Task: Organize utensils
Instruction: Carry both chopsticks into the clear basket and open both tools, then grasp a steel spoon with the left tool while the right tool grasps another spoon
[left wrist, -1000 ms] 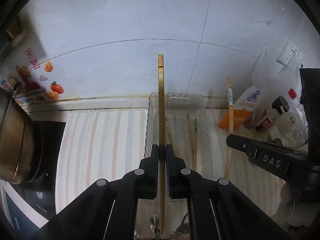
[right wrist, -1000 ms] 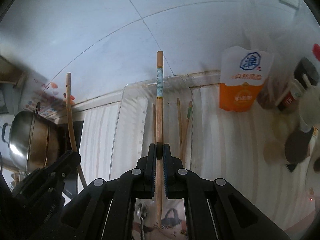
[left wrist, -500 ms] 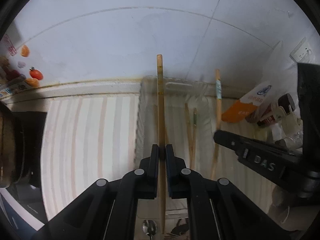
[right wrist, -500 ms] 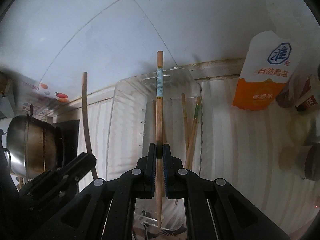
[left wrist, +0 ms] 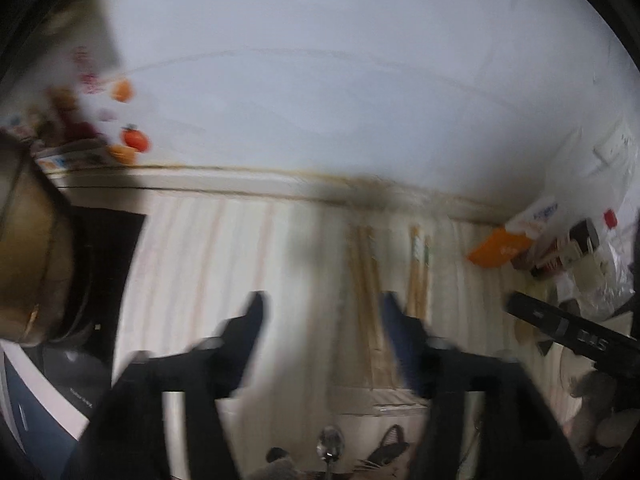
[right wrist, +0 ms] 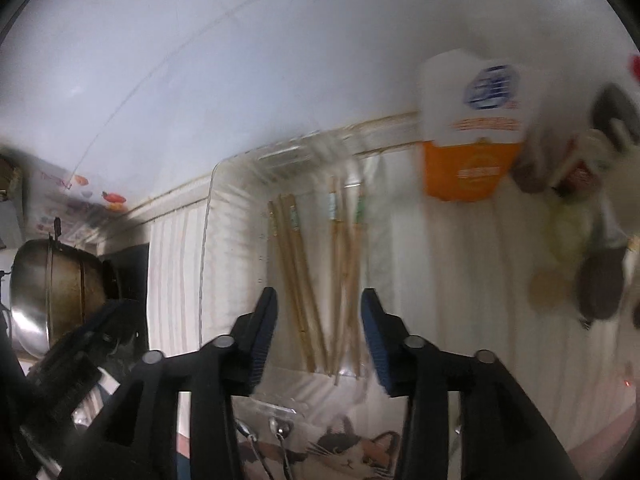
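Note:
Several wooden chopsticks (right wrist: 304,280) lie lengthwise in a clear plastic tray (right wrist: 224,168) on the striped counter. They also show, blurred, in the left wrist view (left wrist: 368,292). My right gripper (right wrist: 319,300) is open and empty, just above the near end of the tray. My left gripper (left wrist: 322,308) is open and empty over the same tray; the view is motion-blurred. A spoon (right wrist: 280,426) lies near the tray's front end.
A metal pot (right wrist: 52,280) sits on a black stove at the left. An orange and white carton (right wrist: 472,128) and several jars and bottles (right wrist: 592,152) crowd the right against the wall. A cat-print cloth (right wrist: 352,452) lies at the front.
Both grippers opened and let go of their chopsticks, which now lie in the tray with the others. Both views shifted and blurred with the motion.

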`<state>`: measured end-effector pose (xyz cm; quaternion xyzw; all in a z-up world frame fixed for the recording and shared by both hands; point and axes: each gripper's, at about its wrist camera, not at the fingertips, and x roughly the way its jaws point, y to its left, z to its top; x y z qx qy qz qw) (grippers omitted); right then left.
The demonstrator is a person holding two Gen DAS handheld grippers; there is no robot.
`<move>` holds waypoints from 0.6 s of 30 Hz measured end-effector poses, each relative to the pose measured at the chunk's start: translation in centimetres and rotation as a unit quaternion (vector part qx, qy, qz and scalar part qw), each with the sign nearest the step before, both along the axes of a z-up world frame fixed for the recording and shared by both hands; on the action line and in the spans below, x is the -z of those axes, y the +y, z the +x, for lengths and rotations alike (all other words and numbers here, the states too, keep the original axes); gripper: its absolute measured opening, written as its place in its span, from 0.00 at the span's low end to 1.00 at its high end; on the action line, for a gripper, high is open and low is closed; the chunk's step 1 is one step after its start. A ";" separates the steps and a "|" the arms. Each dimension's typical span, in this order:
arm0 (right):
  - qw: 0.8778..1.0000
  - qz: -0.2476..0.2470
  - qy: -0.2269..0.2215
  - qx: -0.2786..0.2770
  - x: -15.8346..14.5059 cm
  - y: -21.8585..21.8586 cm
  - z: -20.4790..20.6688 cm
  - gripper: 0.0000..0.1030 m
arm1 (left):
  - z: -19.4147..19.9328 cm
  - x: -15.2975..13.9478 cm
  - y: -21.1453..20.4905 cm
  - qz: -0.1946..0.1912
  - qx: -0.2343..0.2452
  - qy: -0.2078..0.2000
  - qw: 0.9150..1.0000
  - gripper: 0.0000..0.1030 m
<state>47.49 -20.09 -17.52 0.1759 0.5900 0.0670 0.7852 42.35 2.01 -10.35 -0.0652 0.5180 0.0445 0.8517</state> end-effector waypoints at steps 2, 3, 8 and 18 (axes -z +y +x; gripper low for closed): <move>1.000 -0.011 -0.017 0.015 -1.2 -0.8 -2.0 0.53 | -1.4 -0.7 1.2 0.013 -0.016 -0.019 1.000 0.98; 0.999 -0.015 -0.025 0.019 -1.5 -1.1 -2.8 0.53 | -2.3 -0.9 1.9 0.016 -0.021 -0.027 0.999 0.99; 0.998 -0.031 -0.049 0.034 -1.6 -1.8 -8.9 0.61 | -6.6 0.7 4.0 0.044 -0.039 -0.009 0.998 1.00; 0.997 -0.022 0.074 0.031 8.5 -0.9 -16.8 0.60 | -15.0 15.8 4.0 -0.001 -0.032 0.171 0.985 0.95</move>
